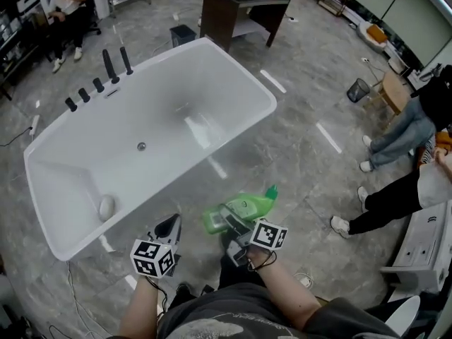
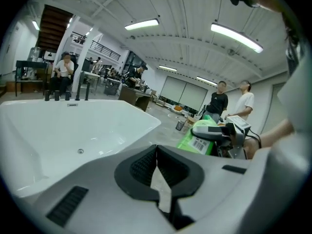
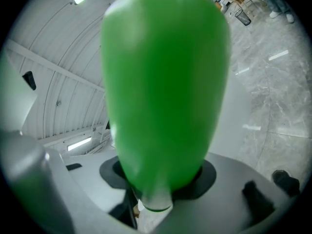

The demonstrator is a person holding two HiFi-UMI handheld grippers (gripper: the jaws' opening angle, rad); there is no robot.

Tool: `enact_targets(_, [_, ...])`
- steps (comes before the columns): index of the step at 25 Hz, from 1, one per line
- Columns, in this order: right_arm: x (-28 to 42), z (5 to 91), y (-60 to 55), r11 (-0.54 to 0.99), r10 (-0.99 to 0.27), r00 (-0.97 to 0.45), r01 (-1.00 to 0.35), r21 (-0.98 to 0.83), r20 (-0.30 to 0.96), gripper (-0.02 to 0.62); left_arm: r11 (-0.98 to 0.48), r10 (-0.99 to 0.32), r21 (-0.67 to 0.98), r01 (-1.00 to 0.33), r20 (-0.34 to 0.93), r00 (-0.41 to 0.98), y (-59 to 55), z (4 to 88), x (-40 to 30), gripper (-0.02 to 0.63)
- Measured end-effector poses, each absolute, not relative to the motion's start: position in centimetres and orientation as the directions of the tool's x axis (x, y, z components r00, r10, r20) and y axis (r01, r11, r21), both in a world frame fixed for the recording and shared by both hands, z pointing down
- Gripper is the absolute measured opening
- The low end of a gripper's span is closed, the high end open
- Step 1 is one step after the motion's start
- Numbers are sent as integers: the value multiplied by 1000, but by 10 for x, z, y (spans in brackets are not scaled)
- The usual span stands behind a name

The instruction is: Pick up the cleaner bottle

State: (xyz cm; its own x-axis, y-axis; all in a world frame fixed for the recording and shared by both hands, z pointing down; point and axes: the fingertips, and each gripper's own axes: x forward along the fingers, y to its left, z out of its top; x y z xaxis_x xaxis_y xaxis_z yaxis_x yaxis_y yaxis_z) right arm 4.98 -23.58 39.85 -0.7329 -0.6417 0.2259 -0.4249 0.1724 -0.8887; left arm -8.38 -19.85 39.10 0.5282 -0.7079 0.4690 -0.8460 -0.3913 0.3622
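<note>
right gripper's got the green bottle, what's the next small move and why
Probably just hold the grip and steady the bottle, since the pick looks done. The right gripper is clamped on the green cleaner bottle, which appears clear of the floor beside the bathtub and sits tilted. The left gripper is shut and empty, so it adds nothing yet.

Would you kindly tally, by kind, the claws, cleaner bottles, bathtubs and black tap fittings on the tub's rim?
Claws: 2 (left claw, right claw)
Cleaner bottle: 1
Bathtub: 1
Black tap fittings: 5
Total: 9
</note>
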Motion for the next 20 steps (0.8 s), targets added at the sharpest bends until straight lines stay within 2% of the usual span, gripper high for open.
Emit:
enact_targets(9, [-2,365,-176,199,-697,-692,-438,-877,188,201,-428,-746,358,-830,380,548,-140,352,-143,14])
enact_targets(20, [-27,345,-51,56,-784,-568,-464,-884,249,201,-496,-728,359,-791,325,604,-50,319,-187,14])
